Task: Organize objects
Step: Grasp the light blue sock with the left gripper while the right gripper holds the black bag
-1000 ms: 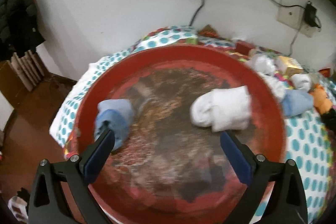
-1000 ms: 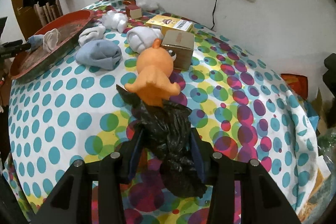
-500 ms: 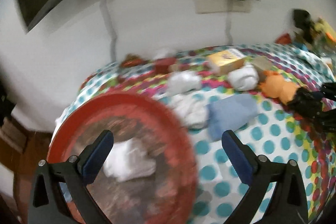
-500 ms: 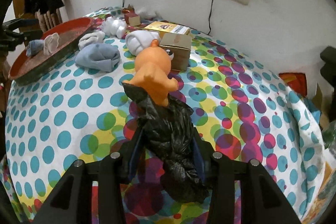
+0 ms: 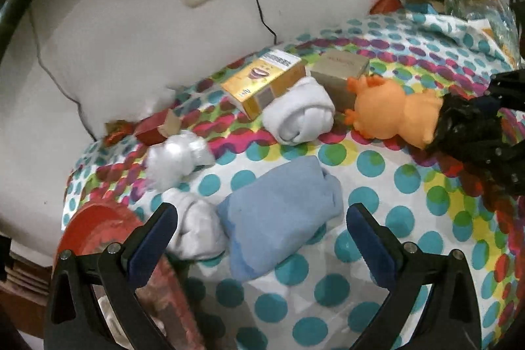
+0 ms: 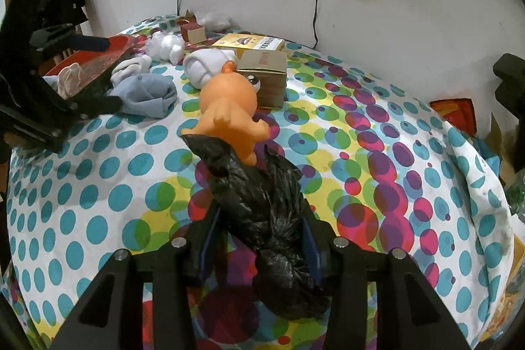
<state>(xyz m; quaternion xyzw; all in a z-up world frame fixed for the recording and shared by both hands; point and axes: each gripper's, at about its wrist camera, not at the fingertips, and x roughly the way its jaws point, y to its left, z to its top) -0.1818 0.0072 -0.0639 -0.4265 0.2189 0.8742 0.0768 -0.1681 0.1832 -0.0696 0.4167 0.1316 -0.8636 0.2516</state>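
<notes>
My left gripper (image 5: 261, 230) is open and hangs over a folded blue sock (image 5: 279, 212) on the dotted tablecloth, one finger on each side and not touching it. A white sock (image 5: 197, 232) lies by its left finger, against the rim of the red tray (image 5: 95, 228). My right gripper (image 6: 259, 238) is shut on a crumpled black plastic bag (image 6: 262, 212). An orange rubber toy (image 6: 229, 110) sticks out of the bag's mouth. In the right wrist view the left gripper (image 6: 95, 74) is at the far left, above the blue sock (image 6: 144, 94).
Behind the socks lie a rolled white sock (image 5: 300, 110), a yellow box (image 5: 262, 81), a brown carton (image 5: 341, 68), a crumpled white wrapper (image 5: 174, 156) and a small red box (image 5: 151, 130). The tray (image 6: 95, 61) holds socks. A wall with sockets and cables is close behind.
My left gripper has swung right, off the red tray and over the blue sock on the cloth, still open. My right gripper has kept still with the black bag in it.
</notes>
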